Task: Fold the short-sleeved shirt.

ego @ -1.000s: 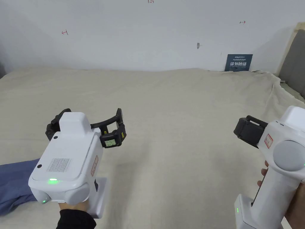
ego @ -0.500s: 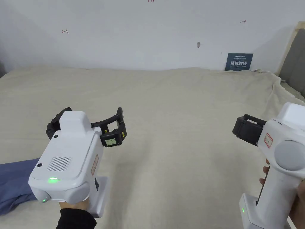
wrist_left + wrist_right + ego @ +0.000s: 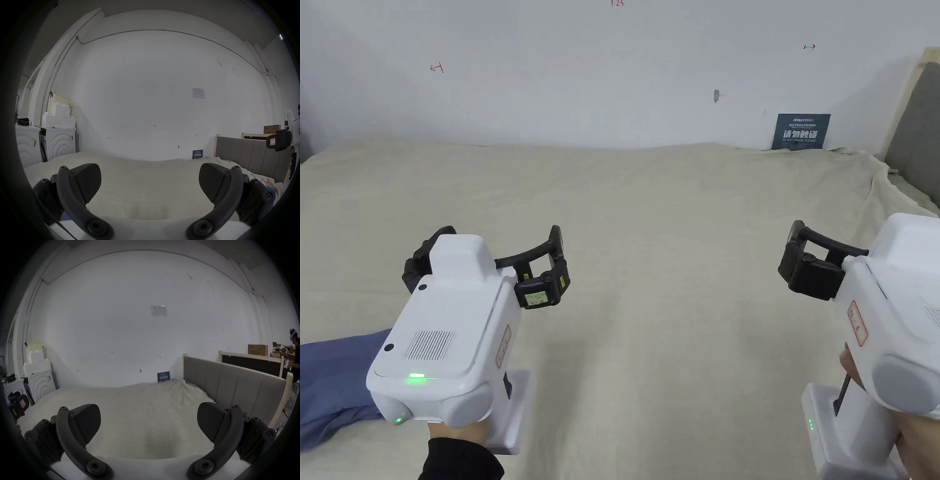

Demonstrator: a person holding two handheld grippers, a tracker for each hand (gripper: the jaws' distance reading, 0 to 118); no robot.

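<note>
A blue shirt (image 3: pixel 331 375) lies bunched at the lower left of the head view, on the beige bed sheet (image 3: pixel 675 219); part of it is cut off by the frame edge. My left gripper (image 3: pixel 490 250) hovers above the sheet just right of the shirt, jaws wide apart and empty (image 3: pixel 150 178). My right gripper (image 3: pixel 825 262) is held over the right side of the bed, far from the shirt. Its jaws stand open with nothing between them (image 3: pixel 148 418). Each gripper view catches the other gripper at its edge: the right gripper (image 3: pixel 279 141) and the left gripper (image 3: pixel 17 404).
A grey padded headboard (image 3: pixel 915 144) borders the bed on the right, and a white wall (image 3: pixel 612 75) runs behind it. A small blue sign (image 3: pixel 802 131) leans on the wall. White washing machines (image 3: pixel 56 142) stand to the left. Another person (image 3: pixel 295 353) stands far right.
My right gripper has tilted forward and shifted slightly left, so its jaw arm now shows. The left gripper has barely moved. The shirt lies as before.
</note>
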